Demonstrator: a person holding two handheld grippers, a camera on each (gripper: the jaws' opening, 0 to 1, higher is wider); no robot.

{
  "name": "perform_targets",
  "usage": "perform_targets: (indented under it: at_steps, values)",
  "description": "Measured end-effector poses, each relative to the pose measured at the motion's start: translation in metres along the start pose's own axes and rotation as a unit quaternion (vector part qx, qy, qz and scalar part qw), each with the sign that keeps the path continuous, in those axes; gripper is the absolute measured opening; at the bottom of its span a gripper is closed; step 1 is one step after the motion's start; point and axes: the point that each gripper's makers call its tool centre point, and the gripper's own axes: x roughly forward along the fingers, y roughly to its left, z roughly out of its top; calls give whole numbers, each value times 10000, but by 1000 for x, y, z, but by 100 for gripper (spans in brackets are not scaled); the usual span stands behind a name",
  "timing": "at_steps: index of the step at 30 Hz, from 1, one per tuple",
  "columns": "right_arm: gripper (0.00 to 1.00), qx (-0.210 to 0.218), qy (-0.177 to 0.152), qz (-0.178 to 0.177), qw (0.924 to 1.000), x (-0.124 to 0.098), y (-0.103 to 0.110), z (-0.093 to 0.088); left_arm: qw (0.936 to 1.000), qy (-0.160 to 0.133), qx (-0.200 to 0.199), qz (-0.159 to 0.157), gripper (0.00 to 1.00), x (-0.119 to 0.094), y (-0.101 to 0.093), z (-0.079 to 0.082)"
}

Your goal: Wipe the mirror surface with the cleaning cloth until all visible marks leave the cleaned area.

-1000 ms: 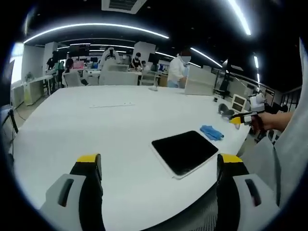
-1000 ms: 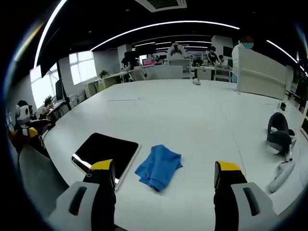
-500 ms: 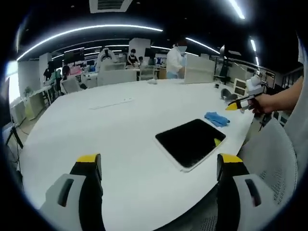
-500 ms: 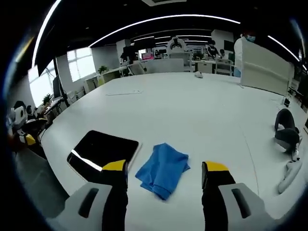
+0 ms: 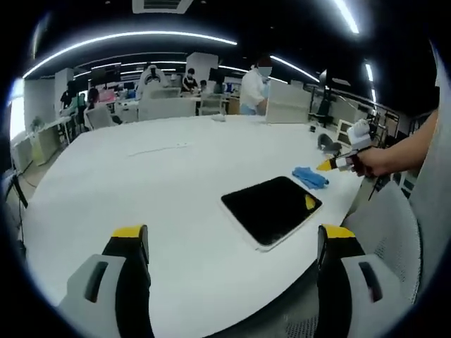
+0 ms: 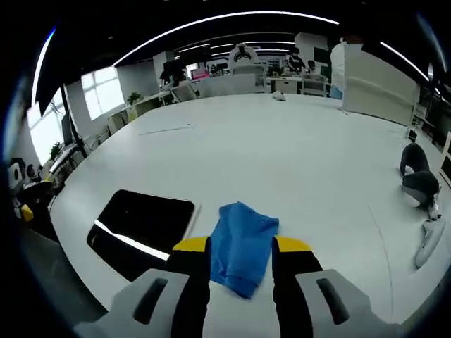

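The mirror (image 5: 271, 209) is a dark rectangular panel with a pale rim, lying flat near the white table's edge. It also lies left of the right gripper's jaws as the mirror (image 6: 141, 222). The blue cleaning cloth (image 6: 243, 239) lies crumpled on the table just beyond the mirror, small as the cloth (image 5: 310, 177) in the left gripper view. My right gripper (image 6: 241, 248) is low over the cloth, jaws half narrowed and flanking its near part. A hand holds that right gripper (image 5: 330, 165) by the cloth. My left gripper (image 5: 232, 243) hangs wide open above the table, short of the mirror.
The big white table (image 5: 141, 183) stretches away. A dark rounded object (image 6: 416, 179) and a white one (image 6: 426, 243) lie at its right side. A mesh chair (image 5: 380, 232) stands by the near edge. Desks and people fill the office behind.
The right gripper has come down and forward over the cloth while its jaws narrowed from wide apart to flanking it. The left view swung slightly; its jaws kept their width.
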Motion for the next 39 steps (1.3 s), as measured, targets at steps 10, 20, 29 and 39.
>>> perform_targets:
  at_steps: [10, 20, 29, 39]
  values:
    - [19, -97, 286, 107, 9995, 28, 1, -8, 10000, 61, -20, -23, 95, -18, -13, 20]
    - [9, -340, 598, -129, 9975, 45, 3, -27, 9998, -13, -184, -49, 98, -21, -11, 9]
    - [0, -362, 555, -364, 9971, 46, -3, -26, 9999, 85, -64, -26, 96, -21, -15, -2]
    - [0, 183, 480, -159, 9986, 39, 3, -10, 9999, 97, -83, -29, 99, -20, -21, 1]
